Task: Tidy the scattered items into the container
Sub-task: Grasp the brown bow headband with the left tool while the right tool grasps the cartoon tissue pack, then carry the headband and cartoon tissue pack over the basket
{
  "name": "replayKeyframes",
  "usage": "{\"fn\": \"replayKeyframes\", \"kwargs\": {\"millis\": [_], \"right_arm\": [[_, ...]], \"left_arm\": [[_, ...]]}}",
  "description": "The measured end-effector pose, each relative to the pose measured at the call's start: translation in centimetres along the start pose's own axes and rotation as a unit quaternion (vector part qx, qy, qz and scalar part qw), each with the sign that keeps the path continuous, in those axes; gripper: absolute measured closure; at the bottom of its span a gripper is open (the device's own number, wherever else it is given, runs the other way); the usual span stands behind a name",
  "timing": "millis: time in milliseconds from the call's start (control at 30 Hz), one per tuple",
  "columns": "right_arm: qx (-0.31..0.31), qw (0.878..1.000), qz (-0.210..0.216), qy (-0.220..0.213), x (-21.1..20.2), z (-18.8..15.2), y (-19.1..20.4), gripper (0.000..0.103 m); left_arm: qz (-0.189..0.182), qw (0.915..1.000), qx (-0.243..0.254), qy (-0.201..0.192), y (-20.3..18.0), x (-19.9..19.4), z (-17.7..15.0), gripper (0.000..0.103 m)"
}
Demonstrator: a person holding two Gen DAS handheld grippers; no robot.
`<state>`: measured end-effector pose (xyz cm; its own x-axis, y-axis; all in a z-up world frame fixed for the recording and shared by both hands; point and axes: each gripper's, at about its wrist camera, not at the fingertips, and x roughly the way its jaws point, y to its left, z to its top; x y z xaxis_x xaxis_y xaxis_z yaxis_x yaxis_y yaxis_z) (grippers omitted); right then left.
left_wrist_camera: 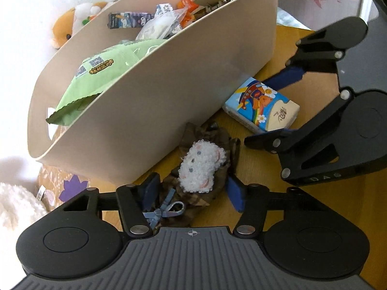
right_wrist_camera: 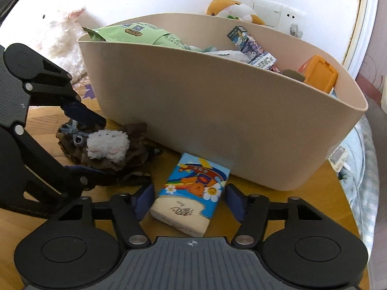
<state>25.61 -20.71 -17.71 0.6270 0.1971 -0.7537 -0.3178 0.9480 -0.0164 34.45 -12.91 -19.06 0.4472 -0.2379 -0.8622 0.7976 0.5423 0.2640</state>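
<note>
A beige container [left_wrist_camera: 181, 84] [right_wrist_camera: 217, 120] stands on the wooden table [left_wrist_camera: 314, 205], holding a green packet [left_wrist_camera: 96, 72], an orange box [right_wrist_camera: 319, 75] and other small items. A brown plaid cloth piece with a white fluffy sheep [left_wrist_camera: 200, 169] [right_wrist_camera: 106, 145] and a blue bow lies against the container's near wall. My left gripper [left_wrist_camera: 193, 191] [right_wrist_camera: 104, 148] straddles it, pads at its sides, with no squeeze visible. A tissue pack with a cartoon bear [left_wrist_camera: 261, 106] [right_wrist_camera: 191, 193] lies flat on the table. My right gripper [right_wrist_camera: 191, 200] [left_wrist_camera: 256, 112] brackets it with slim gaps on both sides.
An orange plush toy [left_wrist_camera: 65, 29] [right_wrist_camera: 232, 7] sits behind the container by the white wall and a wall socket [right_wrist_camera: 273, 14]. A white fluffy toy [right_wrist_camera: 63, 36] lies at the container's left end. The round table's edge [right_wrist_camera: 350, 205] curves close on the right, with bedding beyond.
</note>
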Motion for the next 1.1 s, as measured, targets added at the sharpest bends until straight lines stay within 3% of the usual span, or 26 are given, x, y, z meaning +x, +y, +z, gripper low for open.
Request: {"fn": "replayKeyframes", "kwargs": {"millis": [67, 200, 267, 600, 633, 933, 1100], "right_arm": [[0.003, 1.0, 0.01, 0.002, 0.0, -0.1, -0.2, 0.044], [-0.002, 1.0, 0.02, 0.006, -0.3, -0.4, -0.4, 0.05], [-0.006, 1.0, 0.026, 0.007, -0.6, -0.6, -0.5, 0.06], [-0.015, 0.998, 0.059, 0.013, -2.7, -1.9, -1.6, 0.06], [-0.018, 0.998, 0.063, 0.011, -2.7, -1.4, -2.2, 0.06], [-0.061, 0.994, 0.086, -0.023, -5.9, -0.3, -3.7, 0.06], [-0.066, 0.992, 0.097, -0.043, -7.8, 0.7, -5.1, 0.06]], "left_arm": [[-0.006, 0.9999, -0.015, 0.007, 0.4, 0.1, 0.1, 0.056], [-0.01, 0.9996, -0.022, 0.015, 0.7, 0.1, 0.1, 0.06], [-0.018, 0.9993, -0.029, 0.016, 0.9, -0.1, -0.1, 0.062], [-0.02, 0.9956, -0.089, 0.022, 1.4, -1.3, -1.1, 0.064], [-0.02, 0.9949, -0.096, 0.021, 1.5, -1.5, -1.2, 0.07], [-0.011, 0.9915, -0.127, 0.025, 1.7, -3.6, -1.9, 0.07], [-0.007, 0.9881, -0.154, 0.007, 2.1, -5.4, -1.6, 0.07]]}}
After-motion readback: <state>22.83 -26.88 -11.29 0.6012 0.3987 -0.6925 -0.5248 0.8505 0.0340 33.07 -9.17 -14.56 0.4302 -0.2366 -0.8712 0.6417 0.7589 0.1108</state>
